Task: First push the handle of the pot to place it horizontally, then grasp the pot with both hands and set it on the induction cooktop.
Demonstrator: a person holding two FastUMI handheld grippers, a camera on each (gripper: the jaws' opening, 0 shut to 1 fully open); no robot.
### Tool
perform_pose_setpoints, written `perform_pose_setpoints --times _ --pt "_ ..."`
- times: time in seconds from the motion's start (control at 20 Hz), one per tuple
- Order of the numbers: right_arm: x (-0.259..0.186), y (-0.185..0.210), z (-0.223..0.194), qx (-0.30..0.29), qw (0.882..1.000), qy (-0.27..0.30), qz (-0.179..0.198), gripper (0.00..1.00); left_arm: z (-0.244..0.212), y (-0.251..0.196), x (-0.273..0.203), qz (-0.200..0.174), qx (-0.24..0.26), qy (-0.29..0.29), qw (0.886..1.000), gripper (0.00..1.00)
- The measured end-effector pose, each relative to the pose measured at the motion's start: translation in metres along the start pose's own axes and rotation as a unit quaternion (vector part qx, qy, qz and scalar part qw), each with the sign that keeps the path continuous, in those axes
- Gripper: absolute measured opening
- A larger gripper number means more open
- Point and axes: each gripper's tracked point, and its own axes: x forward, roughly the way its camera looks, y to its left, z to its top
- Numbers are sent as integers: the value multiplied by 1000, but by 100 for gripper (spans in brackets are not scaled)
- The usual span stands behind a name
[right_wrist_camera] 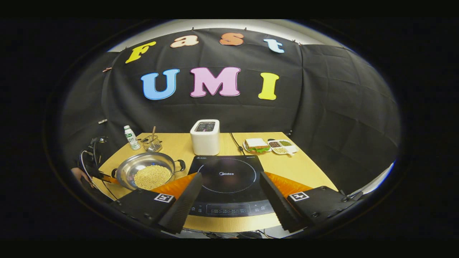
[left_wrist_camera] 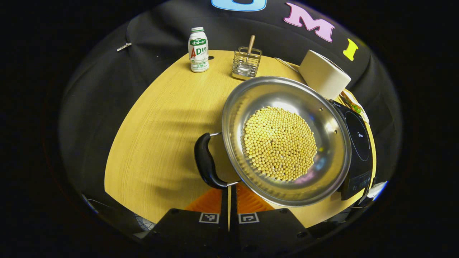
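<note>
Two grippers differ: the left gripper is closed, empty, just behind the pot's handle; the right gripper gapes wide over the cooktop, pot to its left.

So the pot is a shallow, wide steel one, sitting flat and upright on the bench. It's got a round heap of pale yellow beans piled in the middle, with bare shiny metal all around them. There's a black loop handle on wire brackets on one side, and in the right gripper view you can see a second handle on the opposite side, the one facing the cooktop. The cooktop is a flat black glass slab with a ring marked on it and a control strip along one edge. The pot sits right beside it, rim just about overlapping its edge, not on it.
</note>
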Motion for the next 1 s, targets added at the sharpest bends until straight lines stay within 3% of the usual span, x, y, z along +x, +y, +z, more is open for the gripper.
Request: perform_pose_setpoints --times 0.3,1.0 --pt "0 -7 -1 5 1000 4 -8 100 21 14 11 7 -20 -3 1000 5" --pt "-4 -18 -11 7 999 17 -27 100 60 40 39 24 -3 -7 1000 5"
